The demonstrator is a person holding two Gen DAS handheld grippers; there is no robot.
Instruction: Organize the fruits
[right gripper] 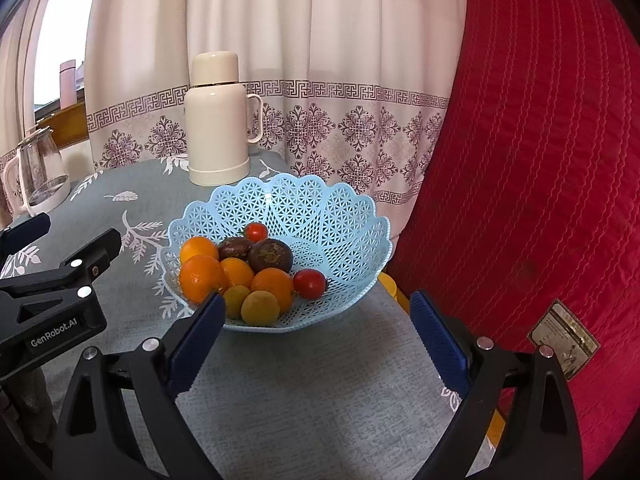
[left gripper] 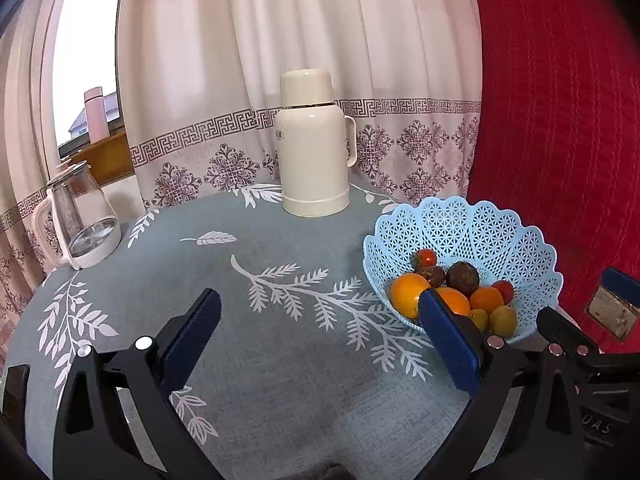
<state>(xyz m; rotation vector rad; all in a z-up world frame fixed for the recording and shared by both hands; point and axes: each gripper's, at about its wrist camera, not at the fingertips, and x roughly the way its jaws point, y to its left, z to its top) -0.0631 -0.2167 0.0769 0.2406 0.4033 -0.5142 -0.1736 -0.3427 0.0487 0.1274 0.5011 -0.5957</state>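
Pale blue lattice basket [right gripper: 340, 216] with scalloped rim sits on the desk [right gripper: 320, 380], near its right edge, close beside a red quilted cushion [right gripper: 540, 160]. All fruit is inside the basket: several oranges [right gripper: 200, 278], two dark purple-brown round fruits [right gripper: 271, 256], two red cherry tomatoes [right gripper: 310, 284], two small yellow-green fruits [right gripper: 260, 308].

Right gripper [right gripper: 316, 328]: jaws spread wide, empty, hovering just in front of the basket. Blue ridged pads [right gripper: 438, 340] flank the basket's near rim; not touching it.

Left gripper [left gripper: 320, 332]: jaws likewise wide apart, holding nothing, over bare grey leaf-print cloth, left of the basket [left gripper: 460, 224]. Its right pad overlaps the oranges [left gripper: 408, 294] in the left wrist view; contact can't be judged.

Cream thermos flask [left gripper: 314, 144] upright at desk's far side. Glass kettle [left gripper: 82, 216] at far left edge. Patterned curtain [left gripper: 280, 60] behind.
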